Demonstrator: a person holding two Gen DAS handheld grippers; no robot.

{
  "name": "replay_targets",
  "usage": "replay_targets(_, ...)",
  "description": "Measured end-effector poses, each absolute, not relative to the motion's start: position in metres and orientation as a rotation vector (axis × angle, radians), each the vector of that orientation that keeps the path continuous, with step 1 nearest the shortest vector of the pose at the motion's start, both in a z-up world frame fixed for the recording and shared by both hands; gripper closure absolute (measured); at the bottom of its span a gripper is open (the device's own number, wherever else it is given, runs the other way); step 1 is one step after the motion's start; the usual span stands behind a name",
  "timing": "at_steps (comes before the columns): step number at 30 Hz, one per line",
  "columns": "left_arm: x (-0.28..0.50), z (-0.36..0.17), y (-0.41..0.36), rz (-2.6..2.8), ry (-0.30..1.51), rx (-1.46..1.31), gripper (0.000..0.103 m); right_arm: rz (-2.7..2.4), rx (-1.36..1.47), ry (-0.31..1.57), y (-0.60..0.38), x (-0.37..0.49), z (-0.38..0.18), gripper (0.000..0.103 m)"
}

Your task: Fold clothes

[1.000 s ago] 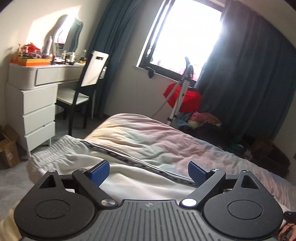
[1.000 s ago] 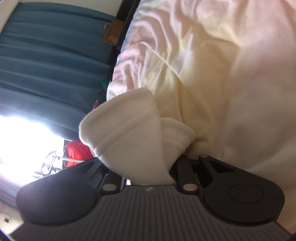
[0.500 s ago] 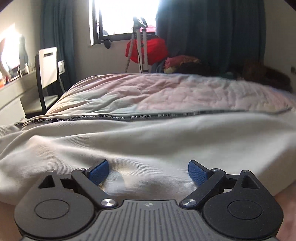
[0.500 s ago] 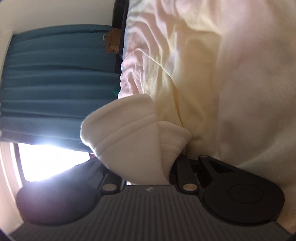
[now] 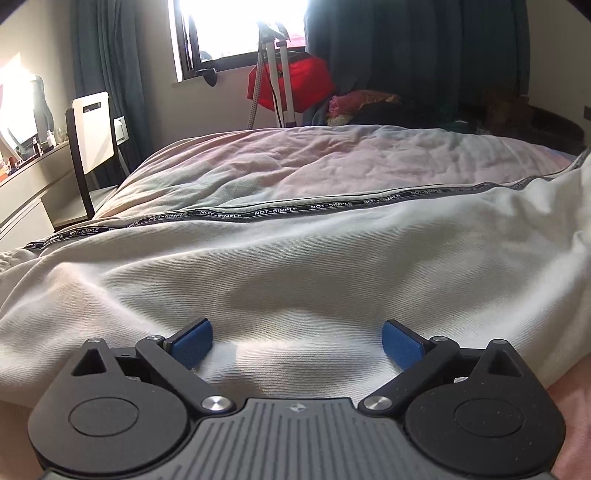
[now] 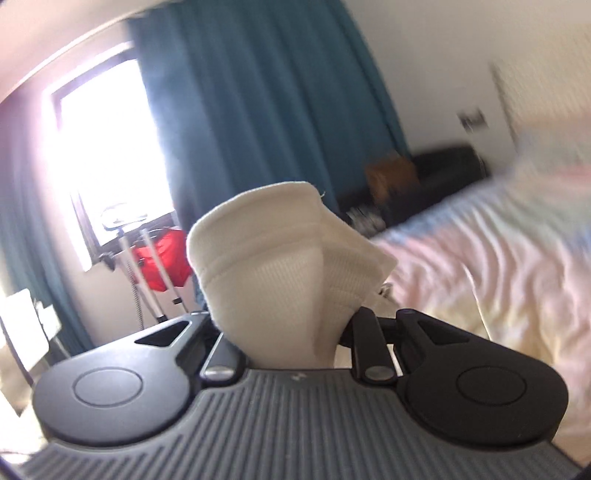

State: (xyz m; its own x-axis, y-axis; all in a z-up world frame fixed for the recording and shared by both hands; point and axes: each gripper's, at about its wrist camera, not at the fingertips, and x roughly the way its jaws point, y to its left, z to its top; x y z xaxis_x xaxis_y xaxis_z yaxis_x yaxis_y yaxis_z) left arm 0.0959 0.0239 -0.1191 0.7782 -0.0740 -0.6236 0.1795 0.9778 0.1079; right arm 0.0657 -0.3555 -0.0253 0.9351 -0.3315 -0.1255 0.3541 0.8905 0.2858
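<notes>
From the left wrist view I find the left gripper (image 5: 297, 341) low over a cream garment (image 5: 295, 266) that lies spread across the bed (image 5: 332, 166). Its jaws have just been opening and stand wide, the blue pads (image 5: 194, 341) set down at the cloth with a low ridge of fabric between them; neither pad presses on that ridge, so I record nothing gripped on this side. A black tape printed NOT-SIMPLE (image 5: 277, 211) runs along the far edge of the garment, from the left of the frame to the right, against the pale pink and green quilt beyond. Behind the bed I note a white-backed chair (image 5: 92, 129) at a dresser on the left, a bright window (image 5: 236, 26), a tripod (image 5: 279, 77) with a red item (image 5: 306, 85) behind it, and dark teal curtains (image 5: 406, 48). From the right wrist view, which is blurred, I find the right gripper (image 6: 288, 332) clamped on a ribbed cuff (image 6: 266, 258) of the same cream fabric; the cuff rises out of the nearly shut jaws and stands above the gripper body, clear of the bed, which lies to the right of that frame. Whether the cuff is a sleeve end or a leg end I cannot tell.
</notes>
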Motion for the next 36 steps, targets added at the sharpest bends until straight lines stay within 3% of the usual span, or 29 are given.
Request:
replay_targets(4,0.091,-0.103,0.036,-0.12,0.65,0.102,0.005,-0.256,-0.042,0.043,-0.257,0.066,-0.015,0.085)
replay_targets(8,0.081,-0.073,0.059,-0.051,0.564,-0.003,0.005,-0.065,-0.301,0.07,-0.161,0.06,-0.044,0.085)
replay_targets(16,0.077,-0.049,0.101,-0.014,0.535,-0.201,0.005,0.265,-0.647,0.38,-0.05,0.047,-0.147,0.085)
replay_targets(25,0.074,-0.038,0.113,-0.036,0.472,-0.305,0.005,0.132,-0.357,0.327,-0.047,0.052,-0.096,0.085)
replay_targets(33,0.07,-0.033,0.14,-0.018,0.414,-0.38,0.004,0.098,-0.232,0.441,-0.012,0.091,-0.141,0.08)
replay_targets(36,0.074,-0.037,0.147,-0.008,0.423,-0.419,0.004,0.147,-0.215,0.475,-0.016,0.095,-0.131,0.063)
